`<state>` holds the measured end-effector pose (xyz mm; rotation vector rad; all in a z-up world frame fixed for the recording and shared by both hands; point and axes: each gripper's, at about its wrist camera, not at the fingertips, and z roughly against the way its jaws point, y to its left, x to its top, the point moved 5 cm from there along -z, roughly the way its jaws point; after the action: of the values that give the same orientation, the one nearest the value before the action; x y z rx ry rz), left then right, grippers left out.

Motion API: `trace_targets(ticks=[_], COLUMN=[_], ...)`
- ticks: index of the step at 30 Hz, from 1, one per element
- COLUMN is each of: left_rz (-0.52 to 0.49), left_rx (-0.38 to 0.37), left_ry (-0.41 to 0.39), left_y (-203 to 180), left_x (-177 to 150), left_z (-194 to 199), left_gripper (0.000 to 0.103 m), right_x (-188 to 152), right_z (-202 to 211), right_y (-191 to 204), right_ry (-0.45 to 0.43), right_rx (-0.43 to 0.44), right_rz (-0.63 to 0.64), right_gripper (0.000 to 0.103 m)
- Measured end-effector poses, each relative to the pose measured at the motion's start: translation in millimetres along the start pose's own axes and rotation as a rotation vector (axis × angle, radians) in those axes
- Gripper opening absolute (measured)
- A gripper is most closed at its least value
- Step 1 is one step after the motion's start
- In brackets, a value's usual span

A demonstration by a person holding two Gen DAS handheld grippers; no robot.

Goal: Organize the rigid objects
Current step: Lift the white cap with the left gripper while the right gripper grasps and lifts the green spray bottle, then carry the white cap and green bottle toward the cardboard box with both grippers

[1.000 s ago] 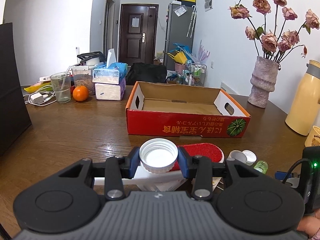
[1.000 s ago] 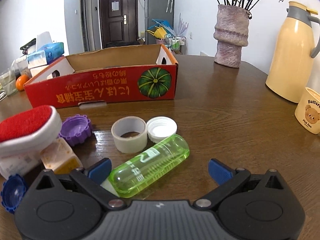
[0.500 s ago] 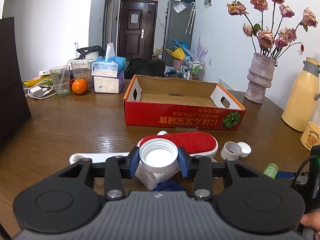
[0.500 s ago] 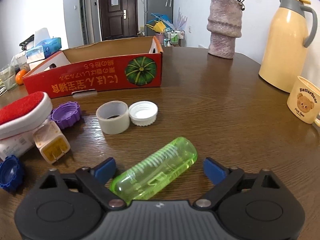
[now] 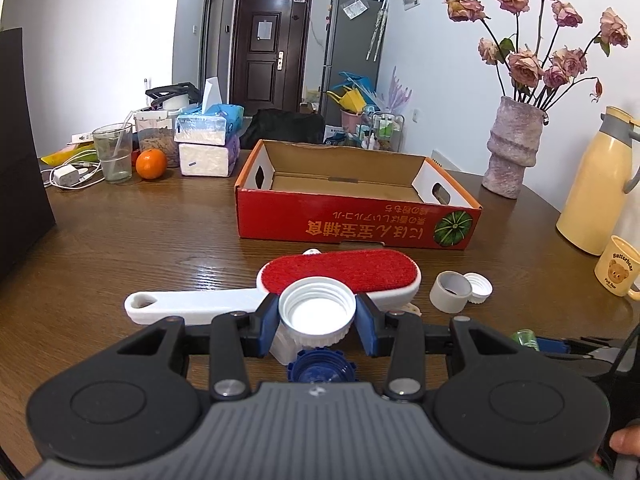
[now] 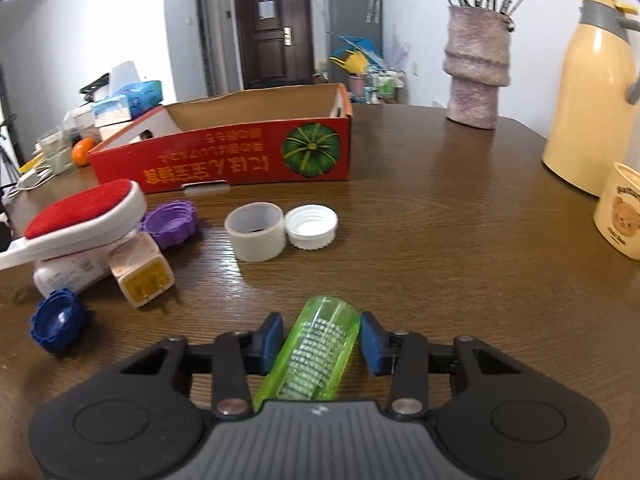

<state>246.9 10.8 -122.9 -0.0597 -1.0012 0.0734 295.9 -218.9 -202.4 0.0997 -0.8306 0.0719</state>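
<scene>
White cap: a ribbed white plastic screw cap (image 5: 317,312), open side up, is pinched on its rim by the left gripper (image 5: 317,322); the jaws are closed to the cap's width. It is carried above the clutter, probably so it can travel level to the box.
Green bottle: a translucent green plastic bottle (image 6: 316,354) lies lengthwise between the right gripper's (image 6: 320,342) blue pads. The jaws are narrowed to its sides; whether both pads press it I cannot tell, nor whether it is off the wooden table (image 6: 460,240).
Box: the red cardboard tray box with a pumpkin print (image 5: 352,224) sits beyond both grippers with nothing visible inside, the likely destination.
Remaining clutter: red-faced white lint brush (image 5: 340,274), leaning on a white charger block (image 6: 142,276); purple cap (image 6: 170,223), blue cap (image 6: 58,324), tape roll (image 6: 256,231) touching a second white cap (image 6: 311,226).
Bystanders: vase (image 5: 512,148), yellow jug (image 5: 596,184), bear mug (image 5: 618,268), well apart to the right.
</scene>
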Motion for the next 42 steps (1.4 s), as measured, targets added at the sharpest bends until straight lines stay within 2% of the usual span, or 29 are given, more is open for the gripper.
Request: trace_targets(ticks=[4, 6, 7, 8, 12, 16, 20, 26, 42], left_rz=[0.003, 0.002, 0.001, 0.000, -0.004, -0.008, -0.015, -0.034, -0.045], left_rx=[-0.002, -0.004, -0.007, -0.009, -0.019, -0.027, -0.030, -0.032, -0.025], left_ry=[-0.002, -0.003, -0.002, -0.002, -0.001, 0.004, 0.009, 0.026, 0.035], left_y=[0, -1, -1, -1, -5, -8, -11, -16, -22], left_x=[0, -1, -1, -1, -3, -6, -10, -18, -19], left_z=[3, 4, 4, 5, 5, 6, 7, 5, 10], left_gripper=[0.041, 0.041, 0.041, 0.041, 0.041, 0.041, 0.041, 0.041, 0.041], right_x=[3, 4, 4, 3, -5, -15, -22, -24, -14], right_z=[-3, 3, 7, 13, 31, 38, 34, 31, 49], right_y=[3, 3, 2, 2, 2, 5, 8, 9, 4], right_ry=[0.003, -0.005, -0.015, -0.025, -0.004, 0.021, 0.054, 0.054, -0.021], right_rx=[0.005, 0.010, 0.003, -0.007, -0.009, 0.004, 0.014, 0.011, 0.059], right_rz=[0.010, -0.006, -0.009, -0.007, -0.006, -0.006, 0.001, 0.007, -0.031], right_gripper=[0.038, 0.055, 0.069, 0.075, 0.075, 0.070, 0.046, 0.031, 0.030])
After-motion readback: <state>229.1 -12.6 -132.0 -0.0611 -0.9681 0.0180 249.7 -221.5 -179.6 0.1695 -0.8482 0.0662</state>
